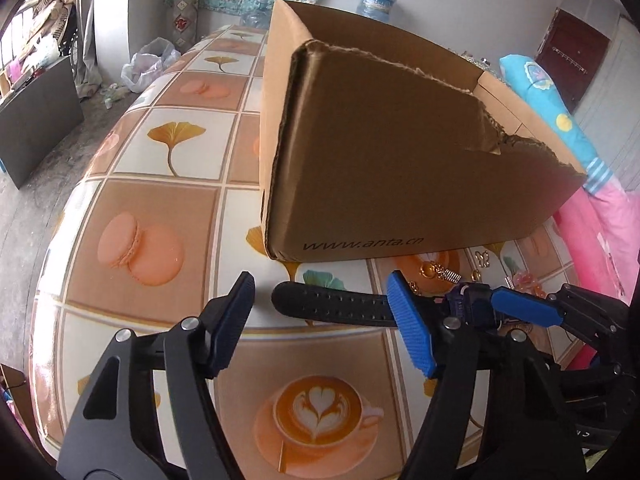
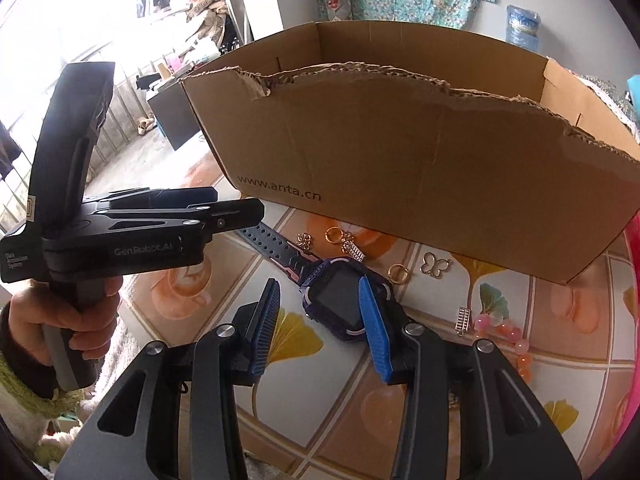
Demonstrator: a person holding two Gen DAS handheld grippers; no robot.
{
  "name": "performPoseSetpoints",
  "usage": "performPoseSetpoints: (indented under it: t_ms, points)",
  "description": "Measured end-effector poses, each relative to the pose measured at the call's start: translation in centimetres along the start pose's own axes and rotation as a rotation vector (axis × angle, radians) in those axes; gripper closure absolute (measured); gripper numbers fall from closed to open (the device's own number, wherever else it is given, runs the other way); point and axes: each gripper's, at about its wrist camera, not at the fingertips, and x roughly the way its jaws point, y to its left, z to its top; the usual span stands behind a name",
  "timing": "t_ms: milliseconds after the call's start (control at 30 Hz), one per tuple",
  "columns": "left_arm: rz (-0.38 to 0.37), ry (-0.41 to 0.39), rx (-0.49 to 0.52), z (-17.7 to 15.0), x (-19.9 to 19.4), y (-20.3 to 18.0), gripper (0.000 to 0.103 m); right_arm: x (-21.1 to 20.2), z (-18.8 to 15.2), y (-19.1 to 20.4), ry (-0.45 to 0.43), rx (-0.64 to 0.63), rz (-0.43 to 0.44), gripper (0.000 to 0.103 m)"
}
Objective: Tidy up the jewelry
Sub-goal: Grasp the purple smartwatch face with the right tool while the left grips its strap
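A dark purple smartwatch [image 2: 338, 300] lies on the patterned tablecloth in front of a torn cardboard box [image 2: 400, 148]. My right gripper [image 2: 319, 286] stands over the watch body. Its blue right pad [image 2: 374, 328] overlaps the watch's side, and a gap shows at the left pad. The black strap [image 1: 332, 308] runs out to the left, between the fingers of my left gripper [image 1: 320, 292], which is open and not touching it. A hand holds the left gripper [image 2: 240, 216] in the right wrist view. Gold rings [image 2: 333, 235], a butterfly charm [image 2: 435, 266] and pink beads [image 2: 508, 336] lie near the box.
The box [image 1: 400, 152] stands tall right behind the jewelry. Pink and blue bedding [image 1: 600, 240] borders the table on the right. The table's rounded edge [image 1: 52, 264] drops to the floor on the left. A water jug [image 1: 376, 0] stands behind the box.
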Motion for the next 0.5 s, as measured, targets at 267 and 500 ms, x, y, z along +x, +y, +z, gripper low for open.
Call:
performPoseSetpoints:
  t_ms: [267, 500]
  points:
    - [-0.084, 0.018, -0.024, 0.3, 0.2, 0.0, 0.042, -0.4, -1.0, -0.5, -0.024, -0.007, 0.005, 0.063]
    - [-0.251, 0.028, -0.140, -0.5, -0.2, 0.3, 0.052, -0.7, -1.5, -0.9, -0.036, 0.007, 0.052, 0.063]
